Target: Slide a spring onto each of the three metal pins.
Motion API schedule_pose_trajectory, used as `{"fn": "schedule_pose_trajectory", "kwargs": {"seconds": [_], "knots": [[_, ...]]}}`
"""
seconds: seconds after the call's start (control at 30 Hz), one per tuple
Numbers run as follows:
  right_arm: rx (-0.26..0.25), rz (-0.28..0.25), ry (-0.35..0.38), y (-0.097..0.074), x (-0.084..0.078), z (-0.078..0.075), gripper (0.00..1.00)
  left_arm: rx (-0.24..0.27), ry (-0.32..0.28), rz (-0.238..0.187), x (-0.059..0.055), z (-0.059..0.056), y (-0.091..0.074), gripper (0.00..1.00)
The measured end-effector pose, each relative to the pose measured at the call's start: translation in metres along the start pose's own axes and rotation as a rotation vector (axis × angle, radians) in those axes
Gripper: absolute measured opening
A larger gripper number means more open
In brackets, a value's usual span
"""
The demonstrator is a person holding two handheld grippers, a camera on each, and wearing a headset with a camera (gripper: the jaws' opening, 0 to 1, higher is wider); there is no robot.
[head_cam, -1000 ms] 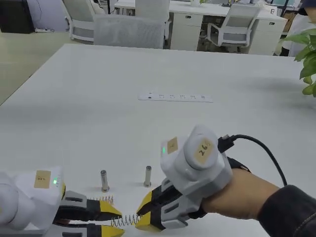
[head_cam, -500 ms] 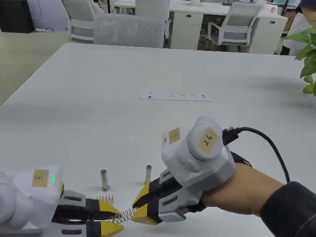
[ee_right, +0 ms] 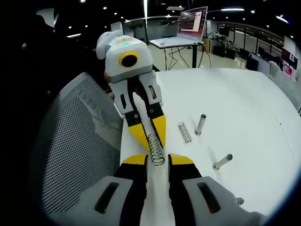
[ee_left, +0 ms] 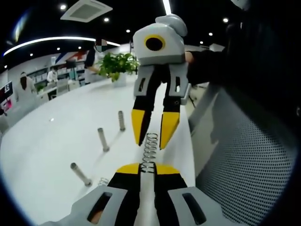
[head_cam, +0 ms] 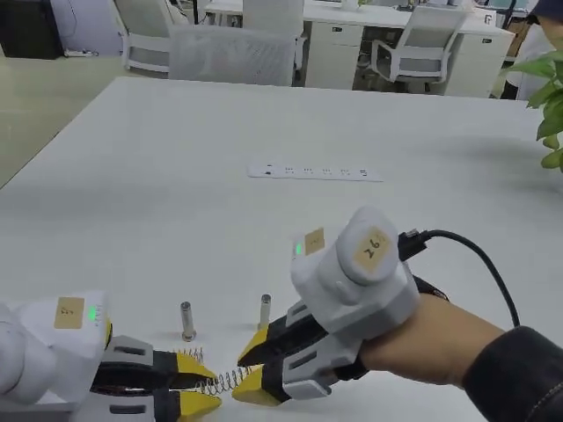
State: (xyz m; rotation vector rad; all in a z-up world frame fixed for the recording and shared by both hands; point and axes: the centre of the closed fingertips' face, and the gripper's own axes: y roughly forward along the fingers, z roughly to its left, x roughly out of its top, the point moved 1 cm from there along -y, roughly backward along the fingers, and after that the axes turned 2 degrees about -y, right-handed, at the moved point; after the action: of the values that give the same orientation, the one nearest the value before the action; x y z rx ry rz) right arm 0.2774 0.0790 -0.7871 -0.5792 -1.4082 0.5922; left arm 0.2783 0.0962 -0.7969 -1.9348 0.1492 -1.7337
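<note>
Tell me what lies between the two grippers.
A spring bridges them: the left gripper is shut on one end, and the other end sits inside the open right gripper. Both gripper views show it.

Near table [head_cam: 264,114] edge is being blocked by left gripper [head_cam: 209,388] and right gripper [head_cam: 249,370], a spring [head_cam: 227,380] bridging them; two upright pins [head_cam: 186,319] [head_cam: 265,310] and a loose spring [head_cam: 192,355] are being met just beyond; farther surface is being left free.

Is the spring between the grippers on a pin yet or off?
Off. The spring runs from the shut left gripper to the open right gripper; all three pins stand bare.
</note>
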Motion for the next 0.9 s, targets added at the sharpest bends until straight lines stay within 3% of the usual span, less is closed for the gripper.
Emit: {"fn": "schedule_pose_trajectory", "kwargs": {"seconds": [0.2,0.4,0.9], "knots": [[0.012,0.005,0.006,0.003,-0.002,0.003,0.14,-0.002,-0.003,-0.02,0.005,0.0,-0.001,0.02],[0.011,0.005,-0.013,0.002,0.0,0.002,0.09,-0.007,-0.003,-0.018,0.005,-0.002,0.001,0.02],[0.019,0.039,-0.067,0.004,0.013,0.007,0.08,-0.012,0.001,-0.007,0.004,-0.004,0.002,0.02]]}}
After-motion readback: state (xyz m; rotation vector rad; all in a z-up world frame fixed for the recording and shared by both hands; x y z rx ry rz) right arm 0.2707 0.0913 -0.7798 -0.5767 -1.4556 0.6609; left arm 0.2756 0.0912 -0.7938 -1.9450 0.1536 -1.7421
